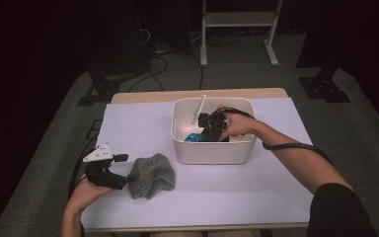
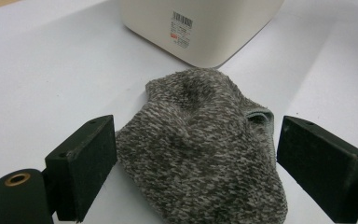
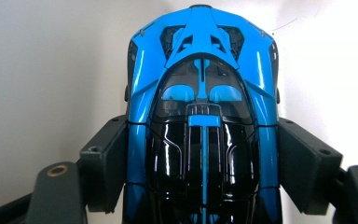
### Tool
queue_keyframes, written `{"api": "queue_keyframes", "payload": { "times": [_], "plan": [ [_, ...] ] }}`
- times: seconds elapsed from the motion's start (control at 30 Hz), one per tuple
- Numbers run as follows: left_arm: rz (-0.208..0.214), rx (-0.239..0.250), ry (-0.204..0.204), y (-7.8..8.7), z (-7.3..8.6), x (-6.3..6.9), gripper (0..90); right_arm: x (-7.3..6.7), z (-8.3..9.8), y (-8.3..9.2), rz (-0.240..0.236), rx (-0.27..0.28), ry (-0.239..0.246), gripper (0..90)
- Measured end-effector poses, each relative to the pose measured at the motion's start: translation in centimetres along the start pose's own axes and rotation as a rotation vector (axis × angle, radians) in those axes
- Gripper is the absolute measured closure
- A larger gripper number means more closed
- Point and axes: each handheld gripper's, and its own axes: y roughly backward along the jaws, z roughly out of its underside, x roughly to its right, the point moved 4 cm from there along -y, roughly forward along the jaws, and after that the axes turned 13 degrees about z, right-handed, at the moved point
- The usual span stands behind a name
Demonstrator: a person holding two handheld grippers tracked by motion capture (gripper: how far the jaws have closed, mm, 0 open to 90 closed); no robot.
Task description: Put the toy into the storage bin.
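right claw (image 3: 200, 158) clamped on car (image 3: 203, 116) flanks, inside bin (image 1: 212, 148) | car: hard, glossy, likely slippery; hold mid-body, as now | left claw (image 2: 196, 163) open, sock (image 2: 200, 149) between pads, untouched; soft, light | bin beyond sock

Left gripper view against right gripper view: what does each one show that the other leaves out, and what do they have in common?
Left gripper view alone: a grey sock lying on the white table between the open jaws of the left tool, and the outside wall of the white bin with a barcode label. Right gripper view alone: a blue and black toy car with the right tool closed on its sides. Shared: two black jaws rising from the bottom, and pale bin surfaces, there the inside.
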Motion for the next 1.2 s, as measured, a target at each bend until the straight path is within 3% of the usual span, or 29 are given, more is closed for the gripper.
{"api": "queue_keyframes", "payload": {
  "times": [0.47,0.6,0.73,0.93,1.07,1.2],
  "plan": [
    [0.000,0.007,-0.008,0.2,-0.2,0.1,11.1,0.0,0.1,-0.2,0.001,-0.006,-0.001,25.0],
    [0.005,0.008,-0.008,0.1,-0.2,0.2,11.0,0.0,0.2,-0.4,-0.019,-0.027,-0.017,25.7],
    [0.007,0.005,-0.009,0.1,-0.2,0.1,11.0,-0.1,0.6,-0.9,0.025,-0.070,0.011,25.7],
    [0.005,0.015,-0.014,0.3,-0.4,0.4,11.1,-0.2,0.7,-1.1,0.043,-0.093,0.023,25.1],
    [0.007,0.010,-0.015,0.2,-0.4,0.4,11.1,0.0,0.5,-0.6,0.037,-0.055,0.026,19.8],
    [0.009,0.009,-0.016,0.0,-0.3,0.4,11.1,0.2,0.5,-0.4,0.055,-0.063,0.025,18.0]
  ]
}}
